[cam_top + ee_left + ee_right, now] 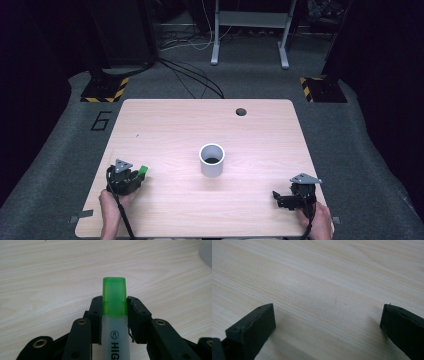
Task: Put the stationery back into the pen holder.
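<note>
A highlighter [114,315] with a green cap and a pale body sits clamped between the black pads of my left gripper [114,307], its cap sticking out past the fingertips. In the high view that left gripper [134,176] rests low at the table's front left, the green cap [142,170] pointing toward the middle. A white cylindrical cup [212,160] stands upright near the table's centre, to the right of the cap. My right gripper [278,199] lies at the front right, and its jaws stand wide apart over bare wood [329,315] with nothing between them.
The wooden table [165,125] has a round cable hole [241,111] near its far edge. Beyond it lie floor cables and a desk frame [250,30]. The cup's blurred rim [206,252] shows at the upper right of the left gripper view.
</note>
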The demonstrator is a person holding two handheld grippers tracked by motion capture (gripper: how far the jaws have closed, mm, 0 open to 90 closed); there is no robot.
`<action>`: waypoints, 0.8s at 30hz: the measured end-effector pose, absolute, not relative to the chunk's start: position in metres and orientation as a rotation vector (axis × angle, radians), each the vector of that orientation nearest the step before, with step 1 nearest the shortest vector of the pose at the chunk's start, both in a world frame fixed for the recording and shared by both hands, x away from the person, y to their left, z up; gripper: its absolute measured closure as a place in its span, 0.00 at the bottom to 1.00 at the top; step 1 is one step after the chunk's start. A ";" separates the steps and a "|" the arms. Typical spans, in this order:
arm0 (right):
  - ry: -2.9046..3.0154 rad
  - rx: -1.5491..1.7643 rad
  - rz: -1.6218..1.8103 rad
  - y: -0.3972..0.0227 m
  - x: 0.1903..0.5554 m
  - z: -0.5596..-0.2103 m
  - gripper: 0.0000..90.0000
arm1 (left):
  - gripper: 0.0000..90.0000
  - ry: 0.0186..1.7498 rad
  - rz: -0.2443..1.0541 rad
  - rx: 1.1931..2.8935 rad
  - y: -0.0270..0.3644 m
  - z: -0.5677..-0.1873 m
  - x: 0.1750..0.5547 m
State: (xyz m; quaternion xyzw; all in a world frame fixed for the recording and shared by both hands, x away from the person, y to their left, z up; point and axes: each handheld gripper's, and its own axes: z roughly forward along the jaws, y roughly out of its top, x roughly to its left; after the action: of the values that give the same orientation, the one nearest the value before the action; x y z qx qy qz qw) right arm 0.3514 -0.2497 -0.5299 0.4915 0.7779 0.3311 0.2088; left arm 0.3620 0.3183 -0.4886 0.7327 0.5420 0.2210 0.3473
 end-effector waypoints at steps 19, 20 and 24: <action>2.165 1.369 0.921 -0.250 0.351 -0.530 0.00 | 0.75 1.229 0.544 1.851 0.305 -0.444 0.357; 2.164 1.369 0.922 -0.250 0.351 -0.530 0.00 | 0.75 1.222 0.554 1.841 0.303 -0.444 0.358; 2.165 1.368 0.921 -0.250 0.351 -0.530 0.00 | 0.75 1.200 0.538 1.857 0.299 -0.440 0.360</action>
State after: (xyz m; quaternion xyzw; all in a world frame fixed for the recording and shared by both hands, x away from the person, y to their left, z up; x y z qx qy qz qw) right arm 0.3514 -0.2498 -0.5299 0.4915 0.7781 0.3309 0.2083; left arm 0.3598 0.2989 -0.4400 0.7407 0.4788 0.2145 0.4197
